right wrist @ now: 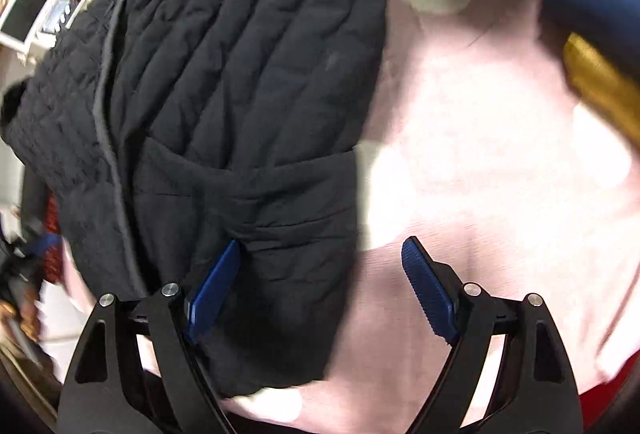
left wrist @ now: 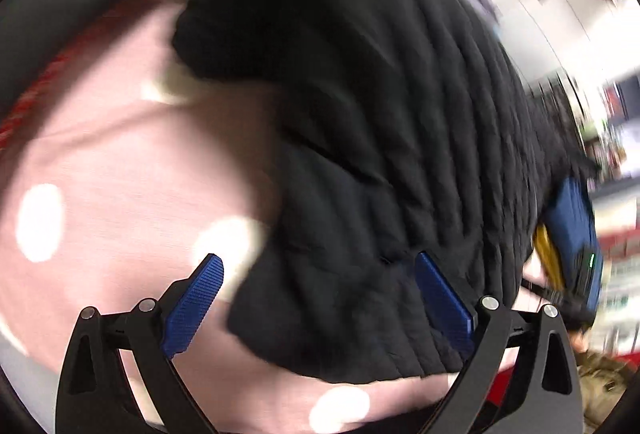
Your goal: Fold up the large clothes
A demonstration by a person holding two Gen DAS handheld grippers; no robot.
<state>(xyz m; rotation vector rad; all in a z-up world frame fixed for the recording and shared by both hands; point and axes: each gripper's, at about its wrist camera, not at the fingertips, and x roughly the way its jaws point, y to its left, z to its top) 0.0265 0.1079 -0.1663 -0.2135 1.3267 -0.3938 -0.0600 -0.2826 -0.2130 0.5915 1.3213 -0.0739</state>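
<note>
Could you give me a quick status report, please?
Left gripper open, right gripper open. Black quilted jacket on pink dotted sheet, not gripped. Nothing in the way.

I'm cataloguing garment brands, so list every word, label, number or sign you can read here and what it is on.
None can be read.
The black quilted jacket shows no label or print.
The pink spotted cloth has only pale dots.
Background shelves and a screen are too blurred.

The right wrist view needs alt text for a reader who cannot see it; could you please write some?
A black quilted jacket lies spread on a pink cloth with pale dots. The right gripper hangs above the jacket's edge, jaws wide apart with nothing held, one blue pad over the jacket and one over the cloth. The picture is blurred.
</note>
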